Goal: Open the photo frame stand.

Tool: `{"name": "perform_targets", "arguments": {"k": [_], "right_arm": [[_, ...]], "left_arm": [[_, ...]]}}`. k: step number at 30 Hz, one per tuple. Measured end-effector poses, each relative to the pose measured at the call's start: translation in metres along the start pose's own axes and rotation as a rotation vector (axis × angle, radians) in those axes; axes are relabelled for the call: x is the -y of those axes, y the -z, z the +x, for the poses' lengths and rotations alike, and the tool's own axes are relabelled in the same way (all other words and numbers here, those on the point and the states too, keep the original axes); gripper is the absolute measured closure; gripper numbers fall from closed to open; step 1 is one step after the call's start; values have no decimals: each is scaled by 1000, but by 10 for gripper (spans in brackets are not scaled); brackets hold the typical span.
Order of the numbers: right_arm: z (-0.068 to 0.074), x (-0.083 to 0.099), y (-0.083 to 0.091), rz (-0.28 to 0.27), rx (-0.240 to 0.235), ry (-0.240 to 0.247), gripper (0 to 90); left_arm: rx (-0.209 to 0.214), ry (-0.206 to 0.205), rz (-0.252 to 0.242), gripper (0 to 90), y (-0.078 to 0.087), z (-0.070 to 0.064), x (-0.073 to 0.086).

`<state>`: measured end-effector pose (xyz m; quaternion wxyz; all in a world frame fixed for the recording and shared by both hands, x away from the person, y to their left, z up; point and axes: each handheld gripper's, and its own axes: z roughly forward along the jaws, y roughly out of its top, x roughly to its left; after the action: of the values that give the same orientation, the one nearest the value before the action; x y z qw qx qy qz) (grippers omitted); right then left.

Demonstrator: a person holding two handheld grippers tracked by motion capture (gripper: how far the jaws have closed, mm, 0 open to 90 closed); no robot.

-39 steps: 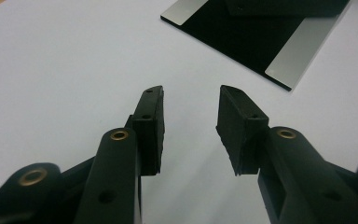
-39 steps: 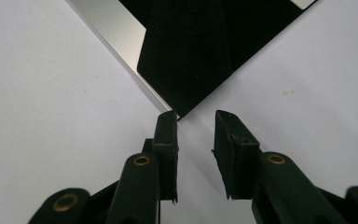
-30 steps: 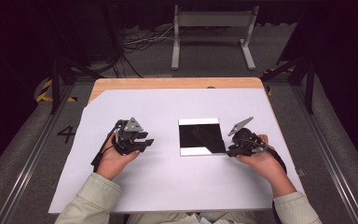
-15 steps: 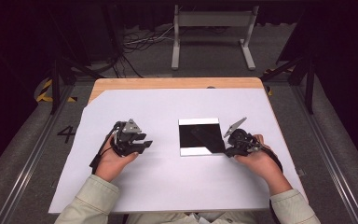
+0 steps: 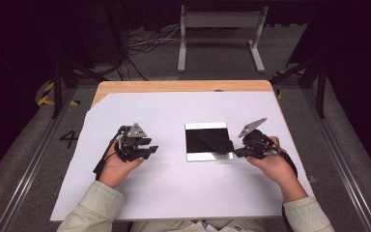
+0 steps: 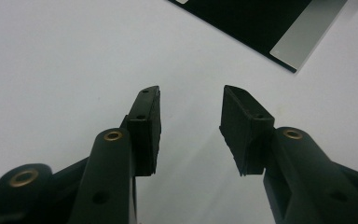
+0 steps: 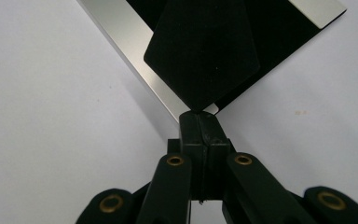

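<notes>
A black square panel [image 5: 195, 143] with silver strips along two edges lies flat on the white table cover [image 5: 174, 193]. A thin black sheet [image 5: 216, 141] lies over the panel, and one of its corners is pinched by my right gripper [image 5: 237, 153] at the panel's near right corner. In the right gripper view the sheet [image 7: 205, 51] fans out from the shut gripper [image 7: 199, 116] across the panel [image 7: 126, 39]. My left gripper [image 5: 147, 149] rests to the left of the panel, open with nothing in it. The left gripper view has the open gripper [image 6: 191, 100] over bare white cover, with the panel [image 6: 251, 23] beyond.
The white cover leaves a strip of the wooden tabletop [image 5: 174, 87] bare at the far edge. Past the table stand a grey metal frame [image 5: 220, 21] and cables on the floor. Floor rails [image 5: 24, 169] run along both sides.
My right gripper has edged slightly left, to the panel's near right corner. The left hand and its gripper have stayed put.
</notes>
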<state>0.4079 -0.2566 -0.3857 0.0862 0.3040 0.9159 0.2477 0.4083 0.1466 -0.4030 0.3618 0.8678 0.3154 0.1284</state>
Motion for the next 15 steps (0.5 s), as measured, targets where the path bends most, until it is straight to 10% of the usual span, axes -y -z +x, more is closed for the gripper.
{"name": "perform_targets", "arguments": {"k": [15], "right_arm": [[6,-4,9,-260,42,-34,900]], "left_arm": [[19,-11,-18,573,0,-2,-1]]}}
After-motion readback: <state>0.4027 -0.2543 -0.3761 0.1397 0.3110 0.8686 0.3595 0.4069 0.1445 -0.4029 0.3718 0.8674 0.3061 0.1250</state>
